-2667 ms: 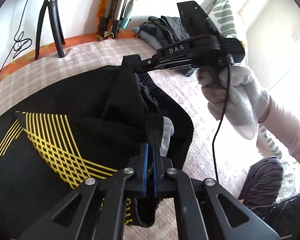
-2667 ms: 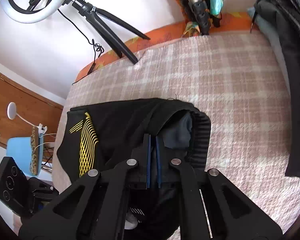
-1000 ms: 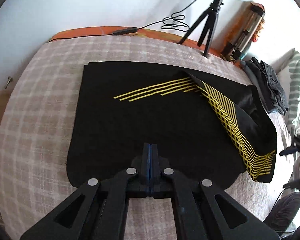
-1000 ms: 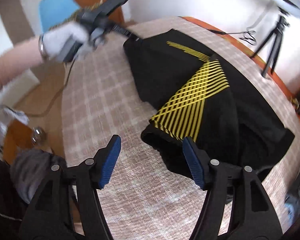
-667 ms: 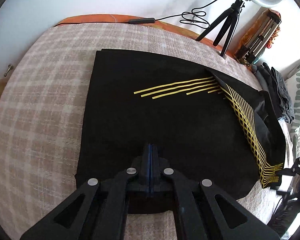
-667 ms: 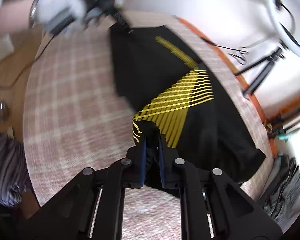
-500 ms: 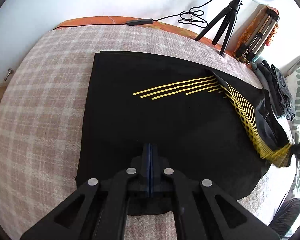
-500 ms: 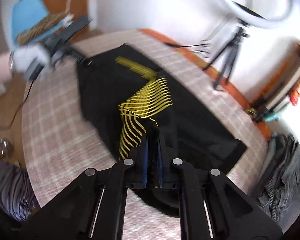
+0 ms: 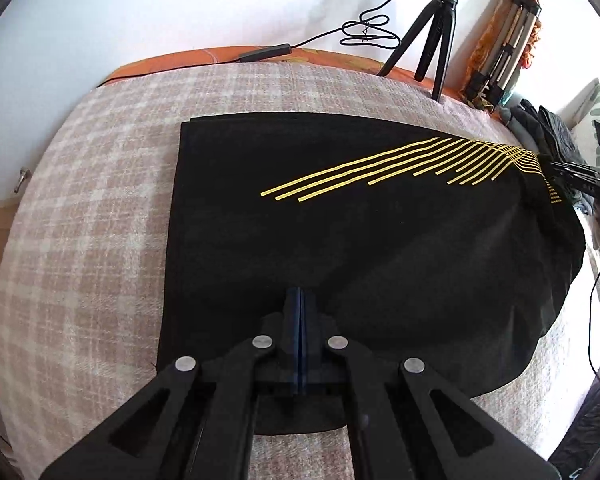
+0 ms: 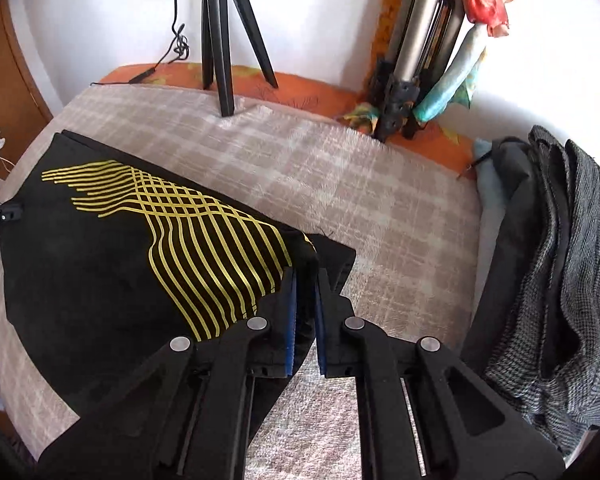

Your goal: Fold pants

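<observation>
1. One pair of black pants (image 9: 380, 248) with yellow stripes lies spread on the plaid blanket (image 9: 92, 208).
2. Left gripper (image 9: 300, 332): blue pads pressed together on the near edge, though the fabric between them is hard to make out.
3. Right gripper (image 10: 305, 300) pinches a raised fold.
4. Dark clothes (image 10: 560, 264) are cut off at the right.

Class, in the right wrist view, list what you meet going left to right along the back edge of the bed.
Black tripod → bundle of folded stands → faded rose → pile of dark clothes.
</observation>
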A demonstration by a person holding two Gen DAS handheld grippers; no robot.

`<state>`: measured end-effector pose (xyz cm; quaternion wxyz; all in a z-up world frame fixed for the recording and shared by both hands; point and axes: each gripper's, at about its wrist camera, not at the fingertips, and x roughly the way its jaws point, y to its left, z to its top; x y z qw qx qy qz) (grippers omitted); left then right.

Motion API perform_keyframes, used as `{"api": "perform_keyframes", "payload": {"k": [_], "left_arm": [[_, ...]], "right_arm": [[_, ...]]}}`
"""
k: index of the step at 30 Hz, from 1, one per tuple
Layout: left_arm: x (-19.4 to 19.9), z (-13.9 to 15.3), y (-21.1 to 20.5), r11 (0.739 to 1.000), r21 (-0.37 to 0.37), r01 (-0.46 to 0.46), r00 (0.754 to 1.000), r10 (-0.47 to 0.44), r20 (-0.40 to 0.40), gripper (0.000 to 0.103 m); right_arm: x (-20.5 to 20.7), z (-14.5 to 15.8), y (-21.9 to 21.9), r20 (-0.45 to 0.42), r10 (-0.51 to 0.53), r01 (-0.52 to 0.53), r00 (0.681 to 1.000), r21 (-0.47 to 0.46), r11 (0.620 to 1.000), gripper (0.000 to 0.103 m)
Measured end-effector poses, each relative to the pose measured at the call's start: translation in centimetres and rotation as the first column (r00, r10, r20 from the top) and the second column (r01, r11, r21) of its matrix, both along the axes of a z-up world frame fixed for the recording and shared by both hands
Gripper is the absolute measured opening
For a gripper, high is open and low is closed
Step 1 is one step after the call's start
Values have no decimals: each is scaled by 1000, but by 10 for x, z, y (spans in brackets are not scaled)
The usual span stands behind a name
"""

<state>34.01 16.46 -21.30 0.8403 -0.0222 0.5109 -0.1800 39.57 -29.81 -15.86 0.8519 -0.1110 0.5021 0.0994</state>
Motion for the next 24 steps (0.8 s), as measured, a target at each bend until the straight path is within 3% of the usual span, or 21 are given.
{"api": "perform_keyframes", "payload": {"k": [2,4,6,7,8,10,14,17,22,23,24], "left_arm": [[0,0,-2,1000,13,9,1000,-9,7,0],[0,1,-6,999,38,19,1000,-19,14,0],[1,2,-13,996,79,31,999,-33,24,0],[1,3,-16,994,100,43,999,-46,29,0],[1,3,-18,992,113,49,998,-53,32,0],[0,4,-19,992,117,39,998,-44,41,0],[-5,10,-15,994,108,2,996,-12,91,0],[-5,13,-13,995,95,3,997,-10,73,0],[0,12,-13,991,132,-23,999,19,29,0],[0,11,-12,991,133,-28,1000,26,16,0],[1,11,-11,992,123,-33,999,33,6,0]], "right_arm": [[-8,2,1,7,4,-4,1000,6,1000,8],[-12,5,-5,1,-15,15,1000,69,997,12],[-21,12,-18,-9,-52,53,999,167,985,37],[-26,16,-26,2,-79,77,997,209,975,65],[-32,20,-35,20,-119,110,993,252,962,77],[-37,20,-49,-8,-143,138,990,326,935,77],[-43,7,-66,-88,-186,205,979,379,902,77],[-60,-1,-65,-145,-160,210,976,457,864,77],[-87,-21,-40,-234,-113,207,966,429,879,77],[-89,-26,-35,-251,-100,203,963,429,880,75],[-91,-30,-28,-268,-71,187,961,436,880,67]]}}
